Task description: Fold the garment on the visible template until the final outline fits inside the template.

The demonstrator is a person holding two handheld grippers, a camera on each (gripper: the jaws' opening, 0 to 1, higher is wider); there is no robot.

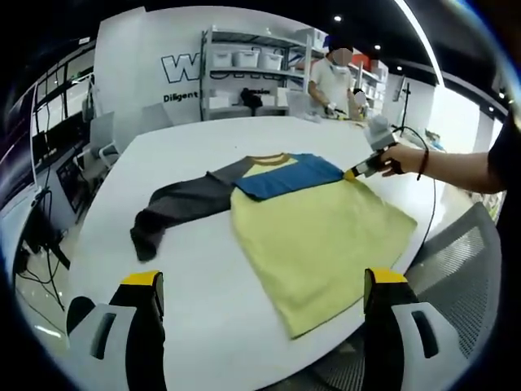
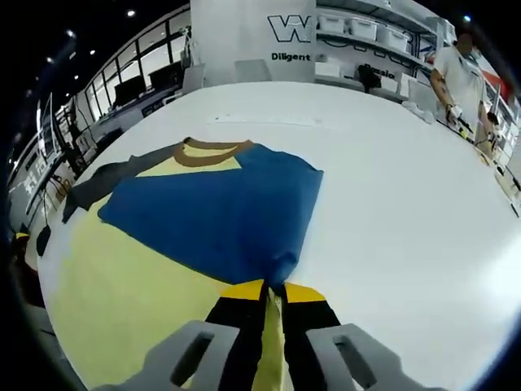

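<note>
A shirt lies flat on the white table (image 1: 203, 138): pale yellow body (image 1: 317, 236), blue panel (image 1: 285, 175) across the chest, brown collar (image 1: 269, 158), dark grey sleeve (image 1: 175, 204) stretched to the left. My left gripper (image 1: 264, 289) hovers open above the table's near edge, short of the shirt, nothing between its fingers. My right gripper (image 1: 356, 173), held by a person's hand, pinches the shirt's far right edge. In the right gripper view its jaws (image 2: 273, 293) are shut on the blue and yellow cloth (image 2: 220, 220), with the collar (image 2: 207, 151) beyond.
Shelves with white bins (image 1: 252, 69) stand behind the table, and a person (image 1: 330, 77) works at its far side. A mesh chair (image 1: 468, 261) sits at the table's right edge. Bare table surface (image 2: 407, 187) spreads to the right of the shirt.
</note>
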